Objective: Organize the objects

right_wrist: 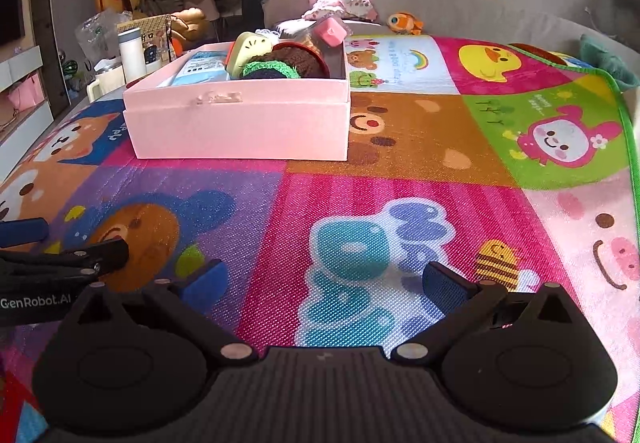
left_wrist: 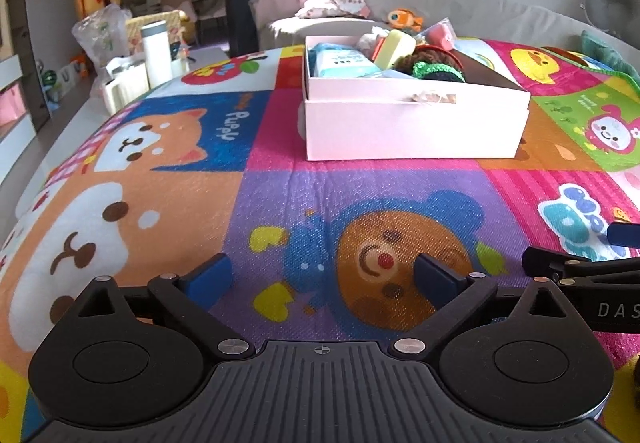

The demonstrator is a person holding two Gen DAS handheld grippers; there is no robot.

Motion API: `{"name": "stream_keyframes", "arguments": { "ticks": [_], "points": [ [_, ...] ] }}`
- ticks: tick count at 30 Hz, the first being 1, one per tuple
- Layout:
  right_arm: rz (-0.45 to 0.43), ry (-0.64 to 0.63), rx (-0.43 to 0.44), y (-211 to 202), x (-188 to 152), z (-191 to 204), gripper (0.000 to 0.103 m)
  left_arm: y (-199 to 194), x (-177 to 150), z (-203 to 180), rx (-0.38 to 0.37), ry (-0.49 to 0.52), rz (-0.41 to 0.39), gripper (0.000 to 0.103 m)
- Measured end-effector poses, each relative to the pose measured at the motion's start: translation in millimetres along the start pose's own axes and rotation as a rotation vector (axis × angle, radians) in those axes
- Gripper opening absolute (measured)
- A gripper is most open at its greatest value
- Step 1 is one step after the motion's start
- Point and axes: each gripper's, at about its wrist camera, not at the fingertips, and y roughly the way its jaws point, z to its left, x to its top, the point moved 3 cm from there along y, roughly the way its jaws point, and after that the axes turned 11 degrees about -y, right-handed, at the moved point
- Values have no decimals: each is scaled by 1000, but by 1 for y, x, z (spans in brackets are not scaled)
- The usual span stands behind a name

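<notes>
Looks like you're basically done: everything's piled in the pink box (left_wrist: 416, 123) at the far side, the mat (left_wrist: 320, 195) near you is bare, and both your left gripper (left_wrist: 322, 275) and right gripper (right_wrist: 324, 281) sit wide apart holding nothing.

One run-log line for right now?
left gripper open, empty | right gripper open, empty | pink cardboard box filled, on colourful cartoon play mat

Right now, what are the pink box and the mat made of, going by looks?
Box: likely rigid paperboard with a matte pink finish; crisp straight edges, thin walls, and a torn strip of tape on its front rim. Mat: looks like printed foam or plastic with a fine embossed grain that glints in sunlight; cartoon prints, stitched green edge. Exact material unclear.
</notes>
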Motion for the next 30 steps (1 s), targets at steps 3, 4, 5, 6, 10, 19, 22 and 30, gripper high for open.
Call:
{"name": "stream_keyframes", "arguments": {
  "ticks": [3,4,5,6,10,19,22,30],
  "points": [
    [1,5,-5,0,0,0,103,-1,0,-1,0,0,0,101],
    [2,6,-9,1,1,0,103,-1,0,0,-1,-2,0,101],
    [3,6,-12,1,1,0,103,0,0,0,-1,-2,0,101],
    [3,7,-14,1,1,0,103,0,0,1,-1,-2,0,101],
    [2,8,-13,1,2,1,103,-1,0,0,-1,-2,1,101],
    [3,8,-13,1,2,2,103,-1,0,0,-1,-2,1,101],
    [3,8,-12,1,2,2,103,-1,0,-1,-1,-2,1,101],
    [3,7,-13,1,2,2,103,-1,0,1,-1,-2,1,101]
  ]
}}
